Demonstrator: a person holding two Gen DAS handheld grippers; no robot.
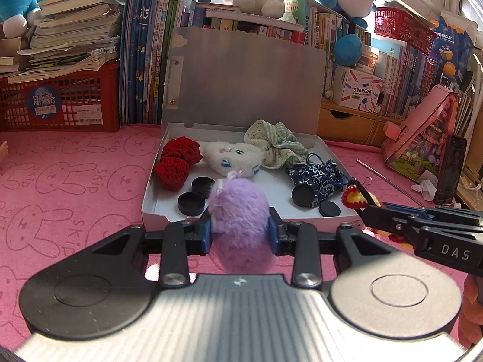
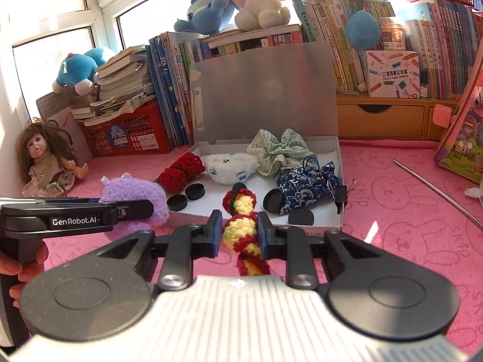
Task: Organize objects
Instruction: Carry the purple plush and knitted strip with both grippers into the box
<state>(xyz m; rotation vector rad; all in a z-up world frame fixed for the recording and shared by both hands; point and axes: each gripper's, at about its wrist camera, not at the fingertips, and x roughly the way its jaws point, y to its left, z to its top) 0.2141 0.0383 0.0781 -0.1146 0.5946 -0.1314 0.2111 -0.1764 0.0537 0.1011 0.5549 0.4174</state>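
Observation:
My left gripper (image 1: 240,229) is shut on a purple fluffy plush (image 1: 241,223), held just in front of the white box's near wall (image 1: 241,218). My right gripper (image 2: 240,226) is shut on a red-and-yellow crochet piece (image 2: 241,226), also at the box's near edge (image 2: 302,224). The open box holds a red crochet piece (image 1: 176,161), a white plush (image 1: 232,157), a green checked cloth (image 1: 274,144), a blue patterned pouch (image 1: 317,181) and several black round caps (image 1: 191,203). From the right wrist view the purple plush (image 2: 135,196) and left gripper (image 2: 132,208) sit at the left.
A pink rabbit-print cloth (image 1: 75,181) covers the table. Behind the box stand its raised lid (image 1: 241,84), upright books (image 1: 145,60), a red crate (image 1: 60,102) and plush toys. A doll (image 2: 45,157) sits far left; a metal rod (image 2: 437,190) and a pink case (image 1: 422,138) lie right.

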